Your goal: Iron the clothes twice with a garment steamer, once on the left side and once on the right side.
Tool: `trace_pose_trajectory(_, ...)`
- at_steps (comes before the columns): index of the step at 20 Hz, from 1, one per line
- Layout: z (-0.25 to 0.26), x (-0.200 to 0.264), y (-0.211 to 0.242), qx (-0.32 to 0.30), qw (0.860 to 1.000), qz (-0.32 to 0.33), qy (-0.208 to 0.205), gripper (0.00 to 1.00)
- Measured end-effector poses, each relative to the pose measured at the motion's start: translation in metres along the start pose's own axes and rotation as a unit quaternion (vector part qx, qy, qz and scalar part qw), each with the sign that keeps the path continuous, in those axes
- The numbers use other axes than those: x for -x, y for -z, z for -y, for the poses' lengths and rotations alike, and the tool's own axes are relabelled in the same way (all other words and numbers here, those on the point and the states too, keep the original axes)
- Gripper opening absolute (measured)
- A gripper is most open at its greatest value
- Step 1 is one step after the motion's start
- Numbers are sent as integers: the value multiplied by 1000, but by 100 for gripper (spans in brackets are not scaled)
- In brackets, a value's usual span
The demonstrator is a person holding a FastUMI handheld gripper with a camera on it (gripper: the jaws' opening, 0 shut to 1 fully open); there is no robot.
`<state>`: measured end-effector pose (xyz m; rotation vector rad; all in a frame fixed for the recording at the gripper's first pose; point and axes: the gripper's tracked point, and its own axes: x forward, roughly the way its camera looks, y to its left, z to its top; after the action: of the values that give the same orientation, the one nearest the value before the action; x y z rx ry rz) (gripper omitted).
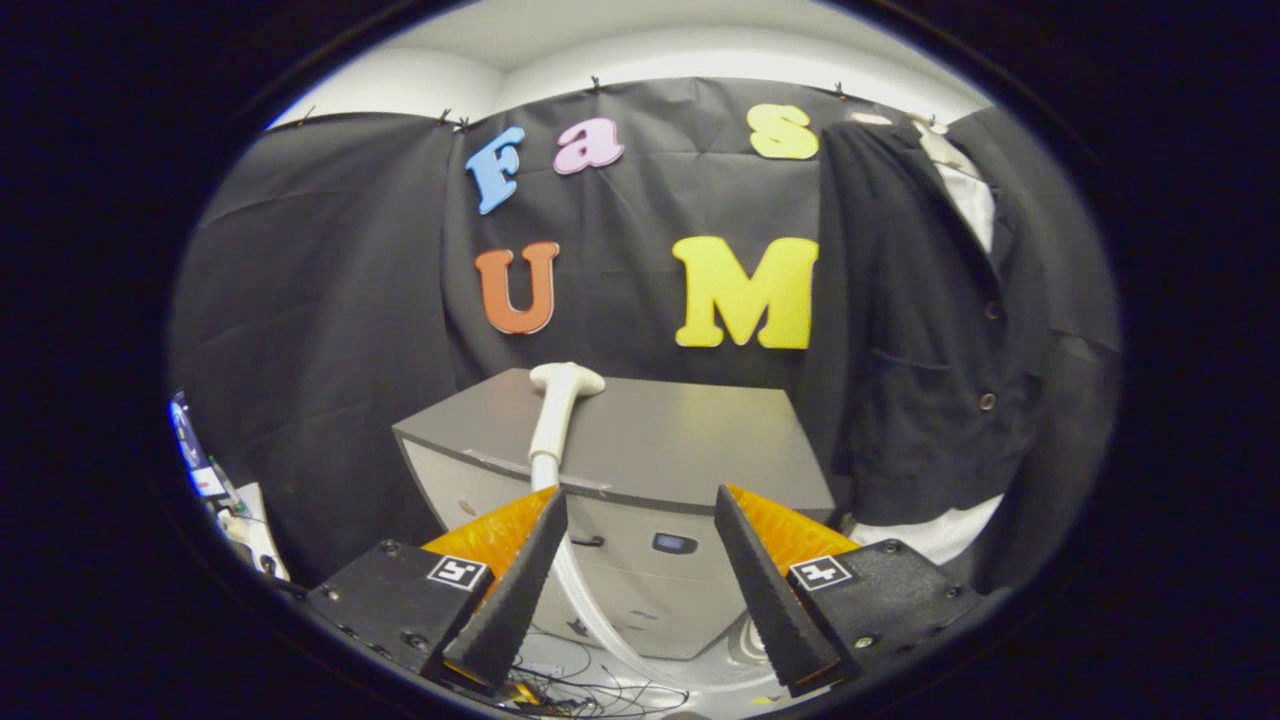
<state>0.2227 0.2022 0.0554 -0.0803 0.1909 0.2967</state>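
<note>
Jaws of the gripper gape wide, holding nothing, the steamer head lying beyond them on the cabinet

The cabinet stands at the middle of the frame, in front of the booth wall. The steamer head lies on the cabinet's top near its back left edge, and its hose runs down over the front edge toward the lower middle of the frame, passing the left finger. The jacket hangs at the upper right, against the wall and beside the cabinet's right end. The gripper sits at the bottom centre, fingers spread apart with nothing between them, before the cabinet's front. Loose wires lie below the fingers.
</note>
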Motion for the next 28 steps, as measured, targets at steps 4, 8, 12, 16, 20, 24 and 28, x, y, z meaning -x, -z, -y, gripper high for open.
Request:
trace_pose_trajectory(4, -36, -67, -10, 8, 999, -33, -39, 93)
trace_pose_trajectory(8, -64, -124, -18, 24, 997, -48, -57, 91)
trace_pose_trajectory(12, -74, -169, -13, 18, 994, -84, -63, 88)
trace_pose_trajectory(16, -81, -196, -5, 38, 992, -104, -59, 73)
trace_pose_trajectory(20, -85, -205, -6, 27, 992, -110, -54, 60)
trace_pose_trajectory(24, -87, -206, -9, 14, 992, -113, -58, 41)
trace_pose_trajectory(28, -82, -200, -10, -8, 990, -118, -72, 37)
